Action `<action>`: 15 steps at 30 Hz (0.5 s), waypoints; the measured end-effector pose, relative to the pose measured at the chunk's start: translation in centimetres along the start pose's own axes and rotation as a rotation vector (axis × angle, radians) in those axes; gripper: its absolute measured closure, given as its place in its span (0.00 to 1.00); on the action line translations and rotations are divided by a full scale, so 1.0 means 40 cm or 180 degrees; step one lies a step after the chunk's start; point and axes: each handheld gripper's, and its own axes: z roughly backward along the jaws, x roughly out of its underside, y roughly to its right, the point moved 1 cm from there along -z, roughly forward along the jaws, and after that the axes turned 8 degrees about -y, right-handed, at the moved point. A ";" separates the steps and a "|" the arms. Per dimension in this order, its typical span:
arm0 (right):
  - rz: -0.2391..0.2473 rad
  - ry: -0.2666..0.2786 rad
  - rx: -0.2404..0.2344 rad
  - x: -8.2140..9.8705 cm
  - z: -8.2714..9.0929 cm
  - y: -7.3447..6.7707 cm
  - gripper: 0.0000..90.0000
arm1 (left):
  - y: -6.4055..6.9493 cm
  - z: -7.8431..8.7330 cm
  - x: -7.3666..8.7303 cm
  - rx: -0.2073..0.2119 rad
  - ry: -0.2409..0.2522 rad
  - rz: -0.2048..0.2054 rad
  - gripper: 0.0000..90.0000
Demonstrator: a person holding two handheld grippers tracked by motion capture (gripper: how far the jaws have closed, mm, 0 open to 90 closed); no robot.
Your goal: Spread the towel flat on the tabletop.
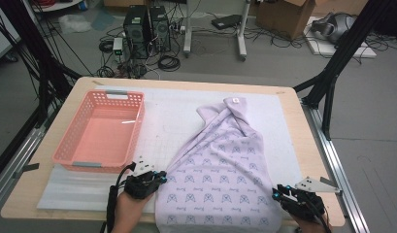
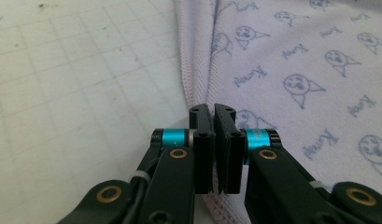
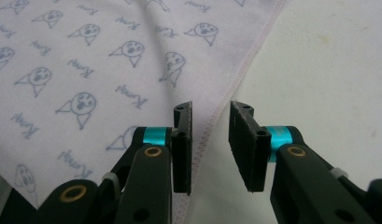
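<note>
A pale lilac cloth (image 1: 220, 165) printed with small blue faces lies spread on the white mat, narrowing toward the far side. My left gripper (image 1: 159, 178) is at the cloth's near left edge. In the left gripper view its jaws (image 2: 213, 112) are pressed together right on the pink-stitched hem of the cloth (image 2: 296, 70), which puckers up into them. My right gripper (image 1: 278, 191) is at the cloth's near right edge. Its jaws (image 3: 211, 109) stand apart over the hem of the cloth (image 3: 86, 70), one jaw above the fabric and the other above bare mat.
An orange plastic basket (image 1: 65, 145) with nothing in it stands at the left of the table. A white gridded mat (image 1: 167, 121) covers the wooden tabletop (image 1: 307, 141). Cables, computer towers and boxes lie on the floor beyond the far edge.
</note>
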 end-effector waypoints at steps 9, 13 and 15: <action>0.0068 -0.0065 -0.0075 -0.027 -0.036 -0.024 0.76 | -0.015 0.087 0.072 -0.0003 0.0038 0.0007 0.96; 0.0113 -0.0098 -0.0137 -0.047 -0.067 -0.040 0.73 | -0.012 0.097 0.088 0.0057 0.0083 0.0008 0.95; 0.0156 -0.0148 -0.0154 -0.053 -0.085 -0.047 0.76 | -0.009 0.092 0.091 0.0096 0.0102 -0.0004 0.94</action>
